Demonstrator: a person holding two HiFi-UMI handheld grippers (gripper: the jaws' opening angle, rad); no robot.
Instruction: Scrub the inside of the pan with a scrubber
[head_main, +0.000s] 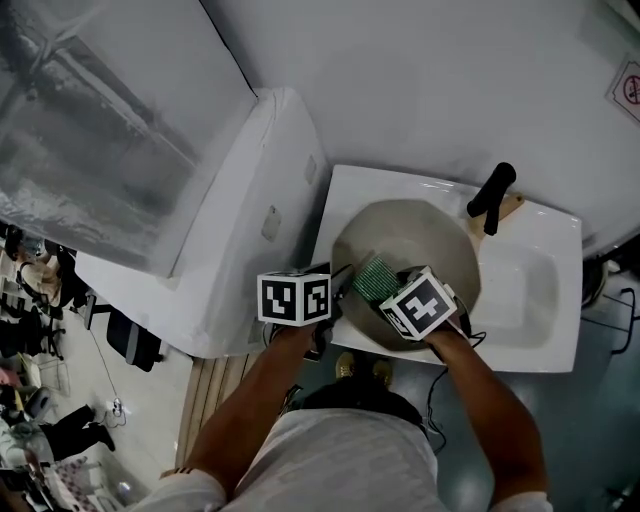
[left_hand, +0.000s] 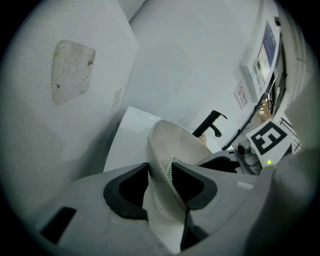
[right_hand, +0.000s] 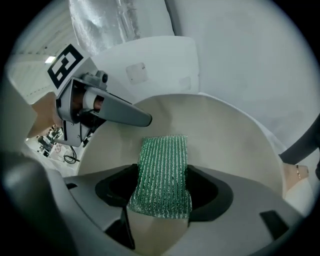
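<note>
A beige pan (head_main: 415, 245) sits in the white sink (head_main: 545, 300), its black handle (head_main: 492, 195) pointing to the far right. My left gripper (head_main: 335, 300) is shut on the pan's near-left rim (left_hand: 159, 165), one jaw inside the wall and one outside. My right gripper (right_hand: 162, 192) is shut on a green scrubber (right_hand: 162, 175), which lies flat against the pan's inner surface (right_hand: 225, 135) near the left side. The scrubber (head_main: 377, 277) shows just beyond the right gripper's marker cube. The left gripper's jaw (right_hand: 120, 112) reaches over the rim in the right gripper view.
A white appliance (head_main: 240, 230) stands directly left of the sink. A frosted panel (head_main: 90, 130) fills the far left. A white wall (head_main: 450, 80) rises behind the sink, with a warning sticker (head_main: 627, 90) at the far right. A wooden piece (head_main: 508, 208) lies under the handle.
</note>
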